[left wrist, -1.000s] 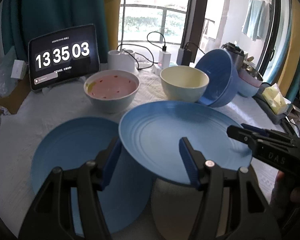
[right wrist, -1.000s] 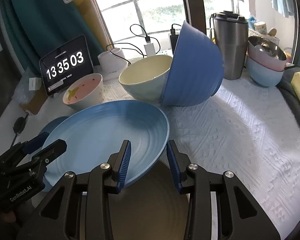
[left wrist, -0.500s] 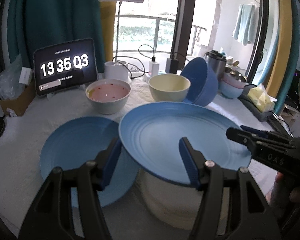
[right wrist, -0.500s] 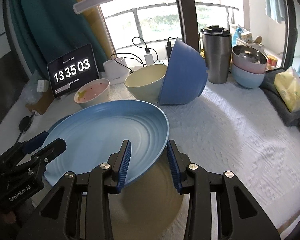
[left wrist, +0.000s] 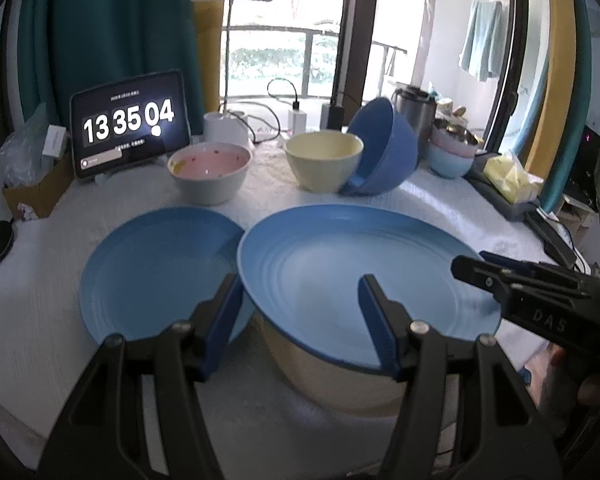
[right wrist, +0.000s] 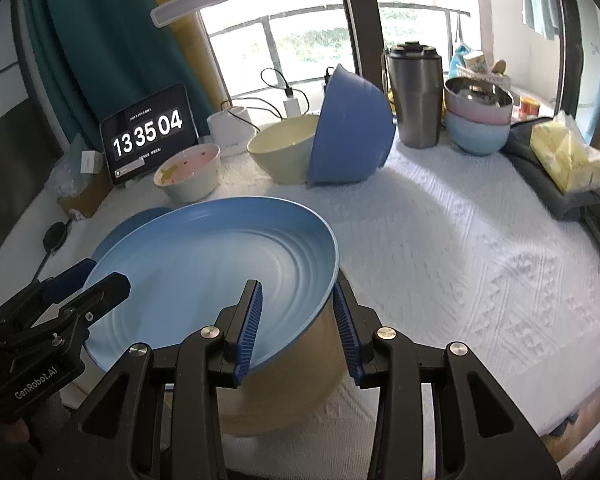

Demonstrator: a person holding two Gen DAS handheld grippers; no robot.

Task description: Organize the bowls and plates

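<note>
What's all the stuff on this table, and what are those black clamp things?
Plates: two, blue; one lifted, one flat on the cloth.
Cream bowl: one, beneath the lifted plate.
Back bowls: pink-inside, cream, blue tipped against it.
Stacked bowls: pink on light blue, right.
Clock tablet: black, back left.
Steel tumbler: back right.
Left hand-held gripper: open, straddling plate rim.
Right hand-held gripper: straddling plate rim.
</note>
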